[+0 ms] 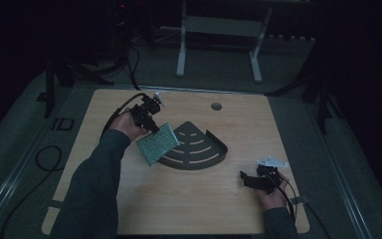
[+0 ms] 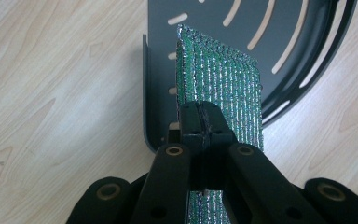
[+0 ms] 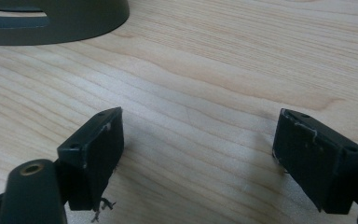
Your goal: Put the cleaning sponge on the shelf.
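Sponge (image 1: pixel 156 143) held over the rack's (image 1: pixel 199 149) edge, not yet set down.

Pickup looks done; what seems left is to carry the sponge fully over the rack and release it. Left tool (image 1: pixel 153 126) has its jaws clamped tight on the sponge's top edge, so the green pad hangs tilted at the rack's 9 o'clock side, above the tabletop (image 1: pixel 179 209). That forearm reaches in from 7 o'clock, hand raised, tool pointing down toward the rack. Right tool (image 1: pixel 247 179) rests low on the tabletop near 4 o'clock, jaws spread wide with nothing between them.
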`<state>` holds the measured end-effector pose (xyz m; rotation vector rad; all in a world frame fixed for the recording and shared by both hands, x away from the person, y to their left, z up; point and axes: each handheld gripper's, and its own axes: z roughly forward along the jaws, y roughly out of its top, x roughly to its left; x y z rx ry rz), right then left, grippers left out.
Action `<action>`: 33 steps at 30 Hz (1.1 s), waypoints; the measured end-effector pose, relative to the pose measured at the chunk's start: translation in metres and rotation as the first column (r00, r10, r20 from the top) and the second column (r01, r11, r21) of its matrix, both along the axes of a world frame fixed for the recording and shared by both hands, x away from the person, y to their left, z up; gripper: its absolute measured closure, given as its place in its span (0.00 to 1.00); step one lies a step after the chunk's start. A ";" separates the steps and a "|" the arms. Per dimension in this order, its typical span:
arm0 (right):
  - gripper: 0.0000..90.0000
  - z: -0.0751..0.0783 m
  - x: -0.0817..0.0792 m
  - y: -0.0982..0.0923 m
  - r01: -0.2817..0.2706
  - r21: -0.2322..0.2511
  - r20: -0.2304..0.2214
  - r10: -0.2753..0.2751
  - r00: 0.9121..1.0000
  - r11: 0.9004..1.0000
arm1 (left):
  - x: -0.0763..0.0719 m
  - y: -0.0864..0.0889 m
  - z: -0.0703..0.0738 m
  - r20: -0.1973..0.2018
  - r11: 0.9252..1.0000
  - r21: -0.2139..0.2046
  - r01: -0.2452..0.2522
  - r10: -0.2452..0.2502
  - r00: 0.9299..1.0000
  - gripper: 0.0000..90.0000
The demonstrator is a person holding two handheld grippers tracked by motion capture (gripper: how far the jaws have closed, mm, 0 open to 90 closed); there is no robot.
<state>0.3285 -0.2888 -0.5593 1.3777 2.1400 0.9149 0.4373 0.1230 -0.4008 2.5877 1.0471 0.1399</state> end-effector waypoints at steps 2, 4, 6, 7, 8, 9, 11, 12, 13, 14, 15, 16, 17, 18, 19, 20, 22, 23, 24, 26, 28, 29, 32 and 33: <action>0.18 0.000 0.000 0.000 0.000 0.000 0.000 0.000 1.000 1.000 | 0.002 -0.002 -0.002 -0.004 1.000 0.002 -0.001 0.001 1.000 1.00; 0.18 0.000 0.000 0.000 -0.001 0.000 0.001 0.001 1.000 1.000 | 0.005 -0.003 -0.004 -0.006 1.000 0.002 -0.002 0.002 1.000 1.00; 0.18 0.000 0.000 0.000 -0.001 0.000 0.000 0.001 1.000 1.000 | 0.008 -0.003 -0.006 -0.006 1.000 -0.003 -0.008 0.008 1.000 1.00; 0.18 0.000 0.000 0.000 -0.001 0.000 0.001 0.001 1.000 1.000 | 0.009 -0.003 -0.006 -0.008 1.000 -0.004 -0.012 0.012 1.000 1.00; 0.18 0.000 0.000 0.000 -0.001 0.000 0.001 0.001 1.000 1.000 | 0.010 -0.003 -0.007 -0.007 1.000 -0.004 -0.014 0.014 1.000 1.00; 0.18 0.000 0.000 0.000 -0.001 -0.001 0.001 0.001 1.000 1.000 | 0.011 -0.003 -0.007 -0.006 1.000 -0.007 -0.020 0.020 1.000 1.00; 0.18 0.000 0.000 0.000 -0.001 -0.001 0.001 0.001 1.000 1.000 | 0.012 -0.004 -0.008 0.000 1.000 -0.004 -0.025 0.025 1.000 1.00; 0.18 0.000 0.000 0.000 -0.001 -0.001 0.001 0.001 1.000 1.000 | 0.013 -0.004 -0.008 0.004 1.000 -0.006 -0.027 0.027 1.000 1.00; 0.18 0.000 0.000 0.000 -0.001 -0.001 0.001 0.001 1.000 1.000 | 0.013 -0.005 -0.008 0.005 1.000 -0.007 -0.029 0.029 1.000 1.00; 0.18 0.000 0.000 0.000 -0.001 -0.001 0.001 0.001 1.000 1.000 | 0.014 -0.006 -0.008 0.005 1.000 -0.006 -0.030 0.030 1.000 1.00; 0.18 0.000 0.000 0.000 -0.001 -0.001 0.001 0.001 1.000 1.000 | 0.015 -0.006 -0.009 0.002 0.999 -0.006 -0.032 0.032 0.999 1.00; 0.18 0.000 0.000 0.000 -0.001 -0.001 0.001 0.001 1.000 1.000 | 0.016 -0.007 -0.009 0.002 0.999 -0.007 -0.036 0.036 0.999 1.00; 0.18 0.000 0.000 0.000 -0.001 -0.001 0.001 0.001 1.000 1.000 | 0.018 -0.007 -0.010 0.000 0.999 -0.004 -0.038 0.038 0.999 1.00; 0.18 0.000 0.000 0.000 -0.001 -0.001 0.001 0.001 1.000 1.000 | 0.019 -0.008 -0.011 -0.003 0.999 0.000 -0.043 0.043 0.999 1.00; 0.18 0.000 0.000 0.000 -0.001 -0.001 0.001 0.001 1.000 1.000 | 0.020 -0.008 -0.012 -0.006 0.999 0.004 -0.044 0.044 0.999 1.00; 0.18 0.000 0.000 0.000 -0.001 -0.001 0.001 0.001 1.000 1.000 | 0.021 -0.008 -0.013 -0.008 0.999 0.003 -0.047 0.047 0.999 1.00; 0.18 0.000 0.000 0.000 -0.001 -0.001 0.001 0.001 1.000 1.000 | 0.023 -0.009 -0.015 -0.009 0.999 -0.001 -0.052 0.052 0.999 1.00; 0.18 0.000 0.000 0.000 -0.001 -0.001 0.001 0.001 1.000 1.000 | 0.024 -0.009 -0.015 -0.009 0.998 -0.001 -0.055 0.055 0.998 1.00; 0.18 0.000 0.000 0.000 -0.001 -0.001 0.001 0.001 1.000 1.000 | 0.025 -0.010 -0.016 -0.009 0.998 -0.004 -0.061 0.061 0.998 1.00; 0.18 0.000 0.000 0.000 -0.001 -0.001 0.001 0.001 1.000 1.000 | 0.026 -0.010 -0.016 -0.008 0.998 -0.004 -0.063 0.063 0.998 1.00; 0.18 0.000 0.000 0.000 -0.001 -0.001 0.001 0.001 1.000 1.000 | 0.028 -0.011 -0.017 -0.009 0.998 -0.006 -0.069 0.068 0.998 1.00; 0.18 0.000 0.000 0.000 -0.001 -0.001 0.000 0.001 1.000 1.000 | 0.028 -0.011 -0.017 -0.009 0.998 -0.006 -0.068 0.068 0.998 1.00; 0.18 0.000 0.000 0.000 -0.001 -0.001 0.001 0.001 1.000 1.000 | 0.030 -0.013 -0.017 -0.008 0.997 -0.009 -0.077 0.077 0.997 1.00; 0.18 0.000 0.000 0.000 -0.001 -0.001 0.001 0.001 1.000 1.000 | 0.030 -0.013 -0.018 -0.007 0.997 -0.009 -0.077 0.077 0.997 1.00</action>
